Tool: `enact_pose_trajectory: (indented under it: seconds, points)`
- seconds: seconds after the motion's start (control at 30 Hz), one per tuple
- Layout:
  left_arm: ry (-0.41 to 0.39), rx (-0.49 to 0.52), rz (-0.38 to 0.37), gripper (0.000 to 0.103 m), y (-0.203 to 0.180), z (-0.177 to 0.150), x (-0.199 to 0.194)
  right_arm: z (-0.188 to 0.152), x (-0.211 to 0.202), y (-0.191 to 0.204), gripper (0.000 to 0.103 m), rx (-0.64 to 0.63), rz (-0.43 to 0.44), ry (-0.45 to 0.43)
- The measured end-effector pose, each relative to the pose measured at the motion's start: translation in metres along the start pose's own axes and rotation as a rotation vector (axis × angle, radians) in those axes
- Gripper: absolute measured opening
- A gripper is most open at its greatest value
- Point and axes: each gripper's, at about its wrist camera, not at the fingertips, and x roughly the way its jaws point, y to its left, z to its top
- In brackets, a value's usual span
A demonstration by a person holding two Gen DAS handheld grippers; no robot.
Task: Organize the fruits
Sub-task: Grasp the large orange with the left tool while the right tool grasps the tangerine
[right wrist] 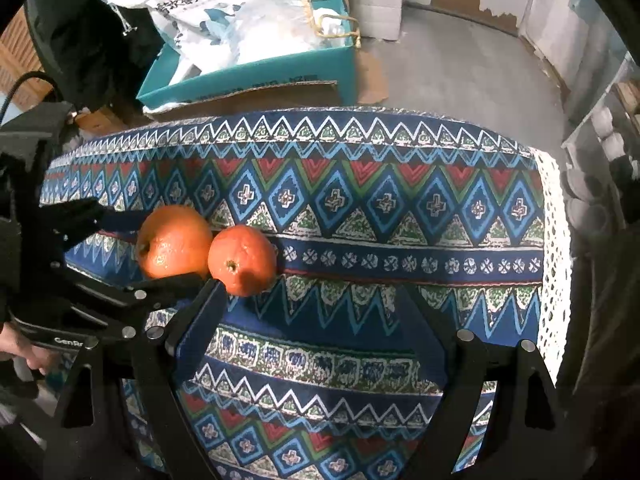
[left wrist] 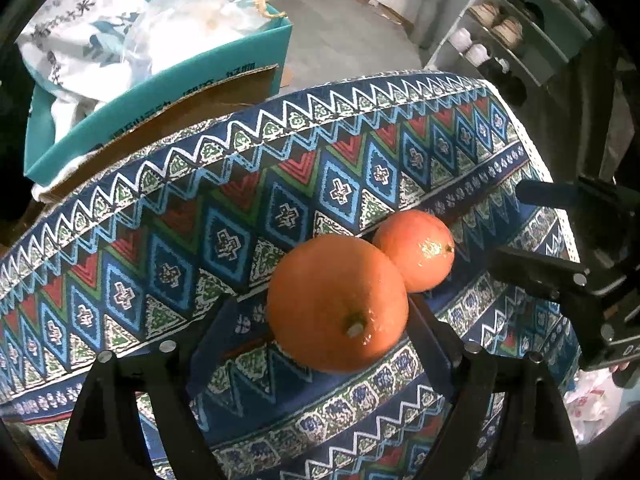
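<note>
Two oranges sat side by side on the patterned tablecloth [right wrist: 360, 200], touching each other. The bigger orange [left wrist: 338, 304] lay between the fingers of the left gripper [left wrist: 332, 344]. Those fingers were spread wide around it; whether they pressed it I cannot tell. It looked like the gripper had just set it down next to its friend, or was about to lift it. The smaller orange [left wrist: 414, 250] lay just beyond, on the right.

The right gripper [right wrist: 308, 312] was near the smaller orange, with one finger just beside it. Its fingers were spread wide too and held nothing.

Far behind the table stood a teal box [right wrist: 256, 80]. Inside it lay a white bag with print [right wrist: 192, 4] and some clear plastic bags. No fruit showed in the box.
</note>
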Motion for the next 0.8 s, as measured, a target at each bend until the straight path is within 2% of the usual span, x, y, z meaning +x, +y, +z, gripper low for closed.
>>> enact_pose_trajectory:
  seconds: [0.07,0.3,0.5,0.7,0.8]
  points:
    - [0.003,-0.004,-0.050,0.067,0.000,0.001,0.002,0.001,0.002,-0.003,0.086,0.010,0.003,0.004]
    - [-0.018,-0.006,-0.015,0.066,0.005,-0.009,-0.008,0.009,0.011,0.000,0.086,0.032,0.037,0.000]
    - [-0.036,0.006,0.041,0.066,0.023,-0.023,-0.029,0.018,0.025,0.021,0.086,0.022,0.061,0.012]
    - [-0.044,-0.021,0.062,0.066,0.046,-0.033,-0.042,0.026,0.042,0.036,0.086,0.014,0.040,0.029]
    - [-0.041,-0.039,0.066,0.066,0.055,-0.039,-0.046,0.028,0.051,0.037,0.080,0.009,0.013,0.051]
